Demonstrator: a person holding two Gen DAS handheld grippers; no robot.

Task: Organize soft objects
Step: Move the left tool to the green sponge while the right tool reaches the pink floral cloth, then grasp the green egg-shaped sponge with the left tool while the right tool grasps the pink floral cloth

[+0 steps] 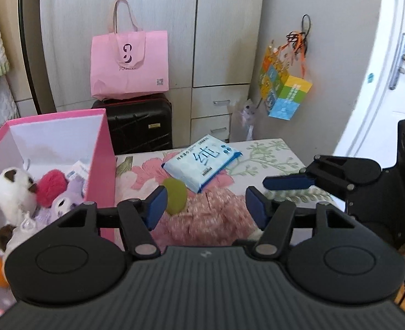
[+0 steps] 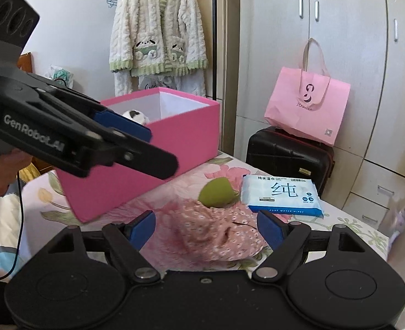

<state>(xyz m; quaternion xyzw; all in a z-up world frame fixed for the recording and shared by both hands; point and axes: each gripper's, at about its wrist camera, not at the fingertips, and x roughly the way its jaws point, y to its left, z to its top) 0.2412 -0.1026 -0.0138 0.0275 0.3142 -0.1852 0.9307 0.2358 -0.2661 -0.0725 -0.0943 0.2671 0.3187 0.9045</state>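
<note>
- Setting: a home bedroom.
- A bed is wearing a floral sheet.
- Pale built-in wardrobe doors and drawers are lining the wall.
- A fleece pyjama jacket is hanging on the wall.
- A black suitcase is standing beside the bed, carrying a pink tote bag.
- A white room door is showing a lever handle.

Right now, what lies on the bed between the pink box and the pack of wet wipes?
A green soft object lies there, between the pink box and the wet wipes pack, at the edge of a floral cloth. The right wrist view shows it best.
</note>
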